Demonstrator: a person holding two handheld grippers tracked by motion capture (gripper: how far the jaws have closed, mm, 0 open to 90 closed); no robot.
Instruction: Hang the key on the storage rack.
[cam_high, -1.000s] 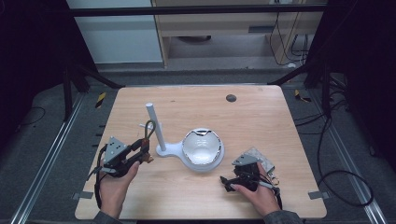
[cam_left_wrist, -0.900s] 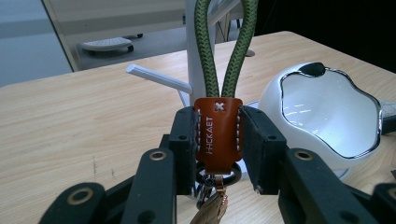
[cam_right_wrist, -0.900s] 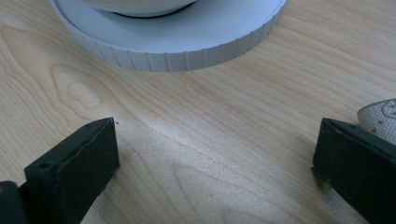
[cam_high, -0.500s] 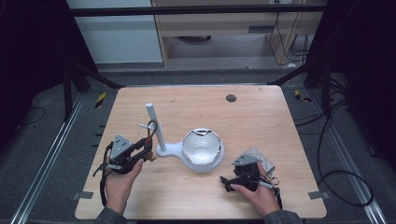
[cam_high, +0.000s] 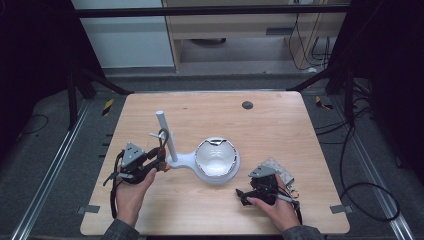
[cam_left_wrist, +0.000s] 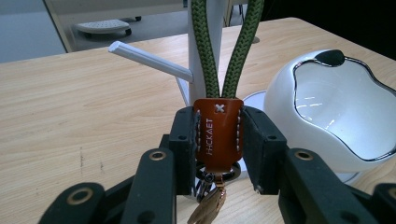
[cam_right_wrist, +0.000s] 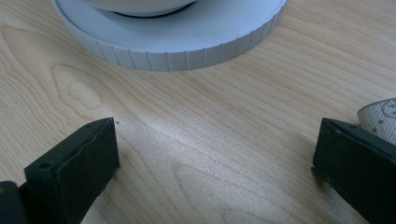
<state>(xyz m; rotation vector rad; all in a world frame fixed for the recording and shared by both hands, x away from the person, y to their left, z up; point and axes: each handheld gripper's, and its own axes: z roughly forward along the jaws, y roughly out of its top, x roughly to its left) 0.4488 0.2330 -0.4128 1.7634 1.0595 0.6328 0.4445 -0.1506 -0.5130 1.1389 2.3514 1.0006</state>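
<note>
Fingers of the left gripper (cam_left_wrist: 217, 154) pinch a brown leather key fob (cam_left_wrist: 218, 135) whose green cord loop (cam_left_wrist: 224, 46) rises beside the white stand's post (cam_high: 167, 137); the left gripper view alone shows this. Right gripper (cam_high: 250, 194) rests low on the worktop (cam_high: 280, 130) near the white bowl (cam_high: 216, 157), fingers spread wide.

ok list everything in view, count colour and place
table: 1, light wood, centre
stand: 1, white, upright post with side pegs, left of the bowl
bowl: 1, white with a shiny inside, on the stand's round base
keychain: 1, brown leather tab on a green cord loop, metal ring below, at the post
disc: 1, dark, far side of the table
left gripper: 1, black, shut on the keychain's tab
right gripper: 1, black, jaws open, low over the table near the base
</note>
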